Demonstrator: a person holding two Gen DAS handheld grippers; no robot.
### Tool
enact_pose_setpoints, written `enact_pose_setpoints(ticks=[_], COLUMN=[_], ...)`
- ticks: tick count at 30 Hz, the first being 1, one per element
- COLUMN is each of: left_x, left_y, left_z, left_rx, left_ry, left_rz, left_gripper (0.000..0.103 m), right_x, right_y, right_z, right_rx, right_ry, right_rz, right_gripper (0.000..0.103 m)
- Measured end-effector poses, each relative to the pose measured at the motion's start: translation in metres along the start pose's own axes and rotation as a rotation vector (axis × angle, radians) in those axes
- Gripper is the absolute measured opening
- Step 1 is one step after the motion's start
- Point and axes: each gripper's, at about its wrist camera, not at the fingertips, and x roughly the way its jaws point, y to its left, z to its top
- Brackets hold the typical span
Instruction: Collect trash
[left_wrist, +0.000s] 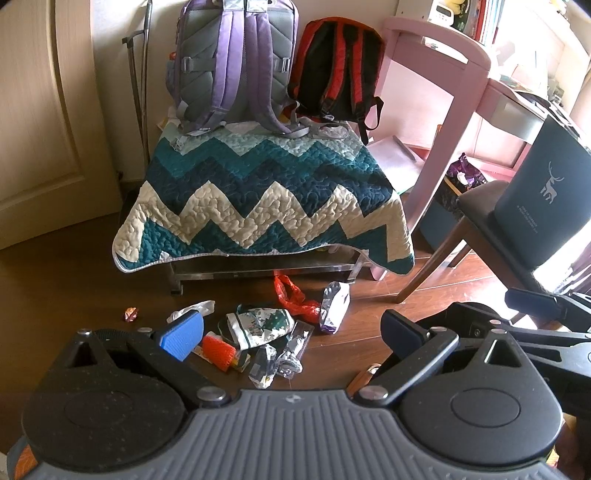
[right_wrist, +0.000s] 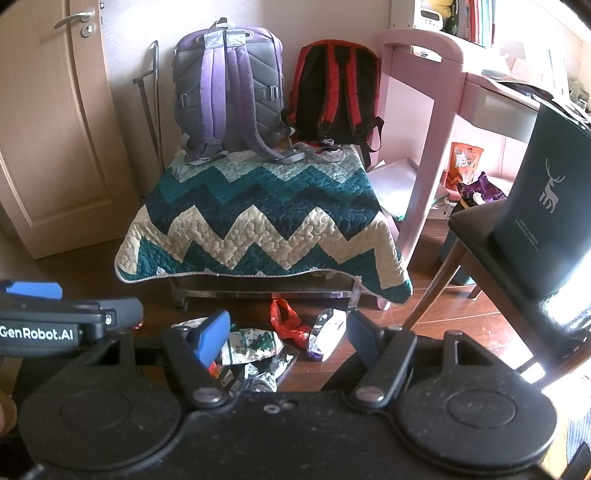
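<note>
Left wrist view shows the left gripper (left_wrist: 291, 326) spread wide and empty above the trash pile (left_wrist: 266, 332) at lower centre on the wood floor (left_wrist: 74, 288). The right gripper (right_wrist: 286, 338) is likewise released and empty. Best to drop onto a single wrapper, perhaps the silver packet (left_wrist: 335, 306), and pinch its crumpled edge.

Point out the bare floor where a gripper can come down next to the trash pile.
Free: dark floor left of the pile, between the small red candy wrapper and the door; also floor right of the silver-purple packet, toward the chair leg. Crowded: around the green-white wrapper, where the red plastic bag and foil scraps overlap.
</note>
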Motion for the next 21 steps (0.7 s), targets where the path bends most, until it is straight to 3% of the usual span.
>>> enact_pose_setpoints(ticks=[21], left_x=[0.0001], left_y=[-0.0006], left_z=[0.0009], left_rx=[-0.001], left_ry=[0.006], left_rz=[0.001], left_gripper=[0.103], right_x=[0.0004], right_y=[0.0006], right_z=[0.0006], right_rx=[0.000], right_ry=[0.002], right_rz=[-0.001], right_gripper=[0.070])
